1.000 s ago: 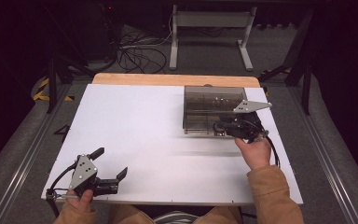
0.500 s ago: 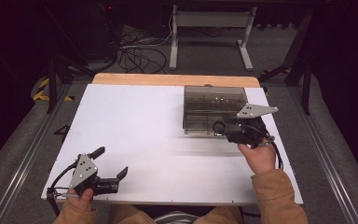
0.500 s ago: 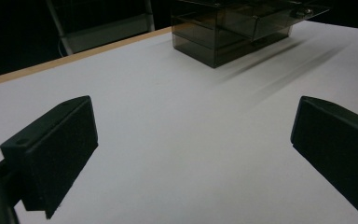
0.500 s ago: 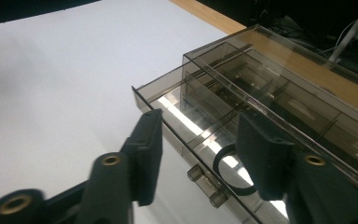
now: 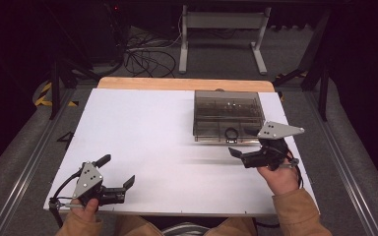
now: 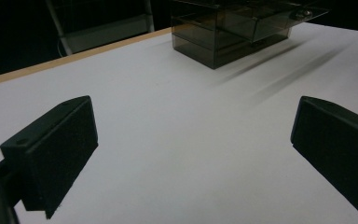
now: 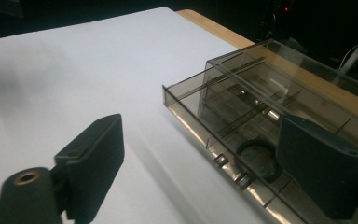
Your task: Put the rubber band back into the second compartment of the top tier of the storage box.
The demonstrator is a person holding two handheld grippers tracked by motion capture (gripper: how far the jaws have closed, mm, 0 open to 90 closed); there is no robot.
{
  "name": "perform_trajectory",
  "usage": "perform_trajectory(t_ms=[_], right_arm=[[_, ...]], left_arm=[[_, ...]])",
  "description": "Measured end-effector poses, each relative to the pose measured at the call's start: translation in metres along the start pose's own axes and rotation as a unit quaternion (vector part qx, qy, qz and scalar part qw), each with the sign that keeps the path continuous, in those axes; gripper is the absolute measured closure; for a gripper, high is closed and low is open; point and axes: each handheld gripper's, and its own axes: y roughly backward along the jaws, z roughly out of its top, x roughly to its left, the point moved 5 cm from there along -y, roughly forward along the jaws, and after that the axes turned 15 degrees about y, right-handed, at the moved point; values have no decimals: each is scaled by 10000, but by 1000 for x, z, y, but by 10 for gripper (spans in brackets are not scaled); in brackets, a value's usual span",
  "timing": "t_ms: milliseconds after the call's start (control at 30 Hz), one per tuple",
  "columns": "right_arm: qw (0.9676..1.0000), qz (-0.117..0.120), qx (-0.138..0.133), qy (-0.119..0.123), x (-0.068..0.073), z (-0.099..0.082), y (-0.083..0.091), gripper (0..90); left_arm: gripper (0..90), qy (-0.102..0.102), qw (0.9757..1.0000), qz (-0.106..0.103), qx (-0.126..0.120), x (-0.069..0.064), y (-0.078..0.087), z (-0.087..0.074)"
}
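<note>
The right gripper [image 5: 240, 155] sits just off the front edge of the smoky clear organizer box [image 5: 228, 116], on the right side of the white table [image 5: 142, 132] toward the far edge. Its jaws have just been opening, and they now stand wide with nothing between them, so it's let go. A black ring [image 5: 232, 132] lies in one of the front compartments (you can see it up close in the right gripper view [image 7: 257, 158], right behind the near wall).

My worry: one jaw hangs very close to the box's front wall and its little clasps [image 7: 221, 160]. If the hand swings or dips as it pulls away, that jaw could clip the wall and shove the whole box sideways, or pop it up so the ring jumps out of its compartment. The box looks light, so I wouldn't expect it to resist much.

The left gripper [image 5: 114, 175] rests near the front-left corner of the table, jaws apart and empty, well away from everything, so no trouble there.
</note>
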Motion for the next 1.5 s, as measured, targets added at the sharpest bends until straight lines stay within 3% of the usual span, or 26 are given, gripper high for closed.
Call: perform_trajectory(t_ms=[533,1167,1500], right_arm=[[9987,272,-409,-112,17,-26,10,31],[9978,382,-501,-214,32,-62,6,18],[9975,348,-466,-408,36,-83,4,17]], left_arm=[[12,23,10000,-28,-2,0,0,0],[12,37,10000,-68,-24,1,-1,-1],[12,30,9999,-109,-4,1,-2,-2]])
